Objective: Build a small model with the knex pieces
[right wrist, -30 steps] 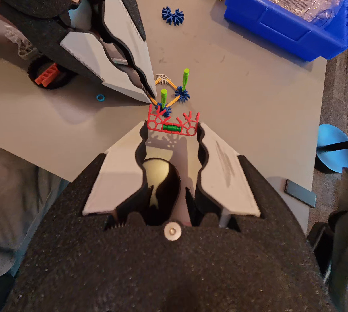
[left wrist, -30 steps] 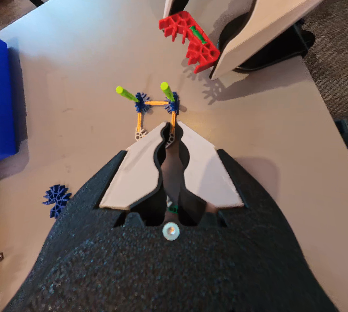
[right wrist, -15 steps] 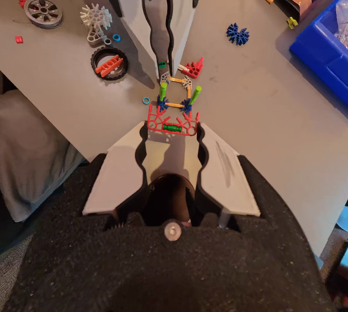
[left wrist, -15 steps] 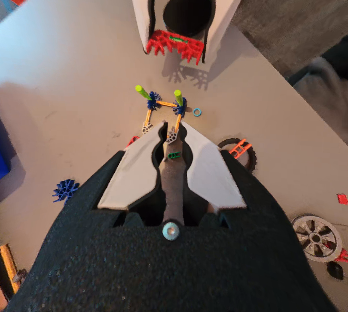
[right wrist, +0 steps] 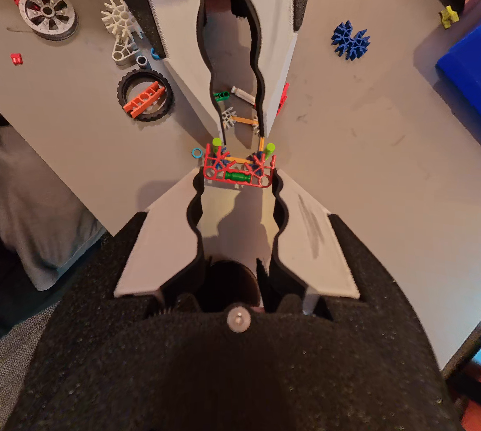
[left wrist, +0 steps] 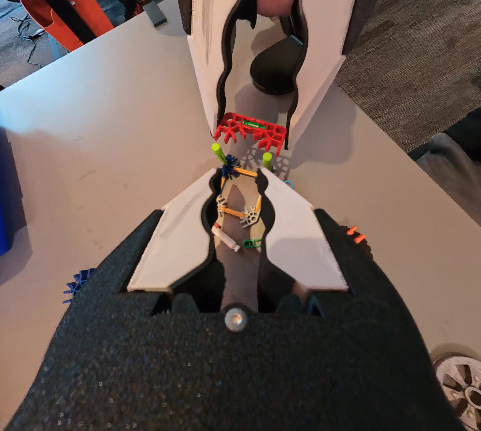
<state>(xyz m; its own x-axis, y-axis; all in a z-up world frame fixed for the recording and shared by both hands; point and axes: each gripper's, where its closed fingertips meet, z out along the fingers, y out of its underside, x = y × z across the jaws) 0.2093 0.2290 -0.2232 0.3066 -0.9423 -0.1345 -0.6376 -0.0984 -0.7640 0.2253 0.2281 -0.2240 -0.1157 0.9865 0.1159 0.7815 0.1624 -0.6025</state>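
1. The small square frame (left wrist: 239, 193) of orange rods lies flat on the grey table (left wrist: 117, 132), with blue connectors at two corners and pale grey connectors at the other two.
2. Two lime-green pegs (right wrist: 269, 150) stand up from the blue corners of the frame.
3. The left gripper (left wrist: 238, 171) reaches over the frame with its fingers parted to a moderate gap. One tip is at each blue corner, and most of the frame shows in the gap. Whether the tips press on the frame cannot be told.
4. The right gripper (right wrist: 238, 174) faces the left one from the frame's peg side and clamps a red lattice panel (right wrist: 239, 172) by its two short ends.
5. A dark green rod (right wrist: 237, 176) is seated along the panel's middle.
6. The panel hangs just beside the two pegs. In the right wrist view its forked edge overlaps the blue connectors, while the left wrist view shows it a little above and behind the pegs.
7. On the frame's far side from the panel lie a white rod (left wrist: 225, 237) and a small green clip (left wrist: 252, 243), close together between the left fingers.
8. A light blue ring (right wrist: 197, 152) lies just beside one peg corner of the frame.
9. Farther from the frame sit a black tyre (right wrist: 145, 94) holding an orange piece, a spoked grey wheel (right wrist: 48, 12), a white snowflake connector (right wrist: 118, 18) and a loose blue connector (right wrist: 350, 40).
10. A blue bin (right wrist: 463, 64) sits at the table's edge, well apart from the frame.
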